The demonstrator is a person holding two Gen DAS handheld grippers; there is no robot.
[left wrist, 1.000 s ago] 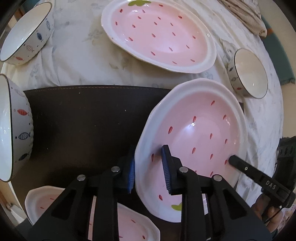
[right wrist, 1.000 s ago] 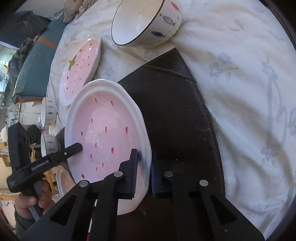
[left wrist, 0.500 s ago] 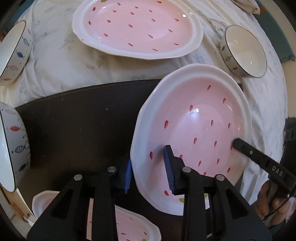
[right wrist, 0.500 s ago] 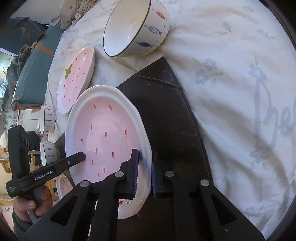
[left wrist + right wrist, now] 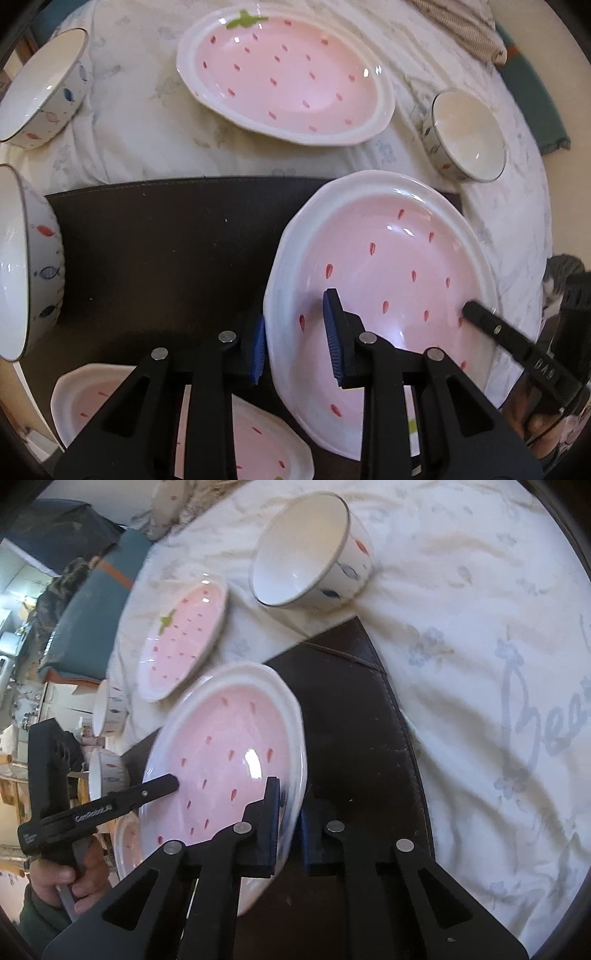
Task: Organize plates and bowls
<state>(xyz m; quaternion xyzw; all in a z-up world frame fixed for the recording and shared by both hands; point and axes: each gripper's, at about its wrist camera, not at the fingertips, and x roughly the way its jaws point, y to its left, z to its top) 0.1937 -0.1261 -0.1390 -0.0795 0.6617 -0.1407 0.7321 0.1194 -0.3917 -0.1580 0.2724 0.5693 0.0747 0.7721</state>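
Gripping opposite rims, left claw [image 5: 295, 341] and right claw [image 5: 290, 829] both clamp the pink plate [image 5: 388, 273], sharing its weight above the dark mat [image 5: 159, 236].

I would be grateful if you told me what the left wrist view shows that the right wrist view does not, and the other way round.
Only the left wrist view shows the left gripper closing on the near rim of the held plate, and the whole plate at the bottom edge.

Only the right wrist view shows the right gripper shut on that plate's opposite rim, and the hand holding the left tool.

Both show the held plate tilted above the dark mat, the second strawberry plate and fish-patterned bowls on the cloth.
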